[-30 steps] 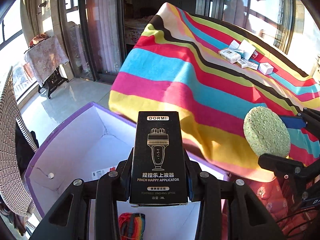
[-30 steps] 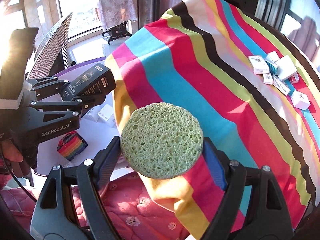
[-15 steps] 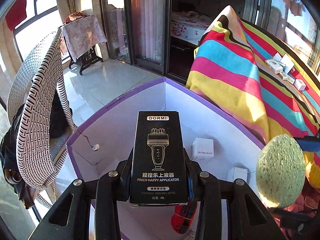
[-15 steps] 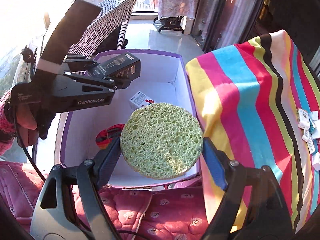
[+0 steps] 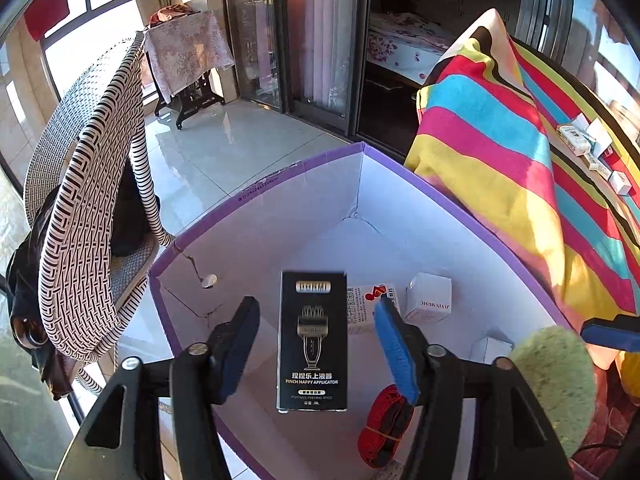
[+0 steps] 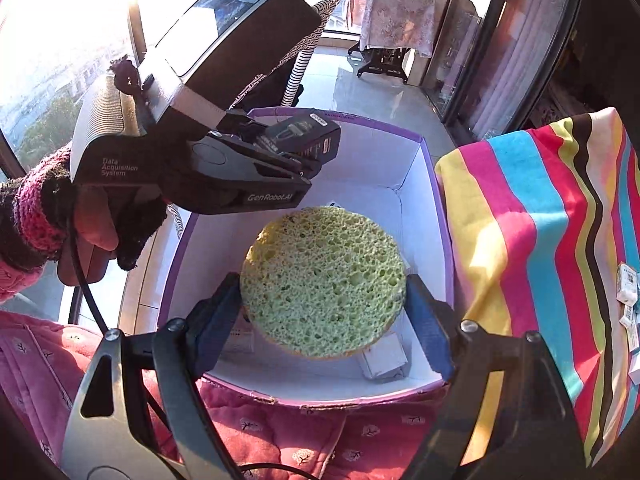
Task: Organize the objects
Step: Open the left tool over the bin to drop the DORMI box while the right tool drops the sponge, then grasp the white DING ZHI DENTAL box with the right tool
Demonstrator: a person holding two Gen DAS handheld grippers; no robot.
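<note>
brand on black box (image 5: 312, 340) blurred, sponge (image 5: 550, 384) cut off

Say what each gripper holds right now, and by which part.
The right gripper clamps the round green sponge by its opposite edges. The left gripper holds nothing: its jaws have just opened, clear of the black applicator box.

The left gripper (image 5: 316, 344) fills the lower centre of its own view, its 2 fingers (image 5: 236, 344) spread, having just been opening. The right gripper (image 6: 324, 304), lower centre of its view, presses both pads. A hand (image 6: 96, 224) grips the left handle at mid-left.
</note>
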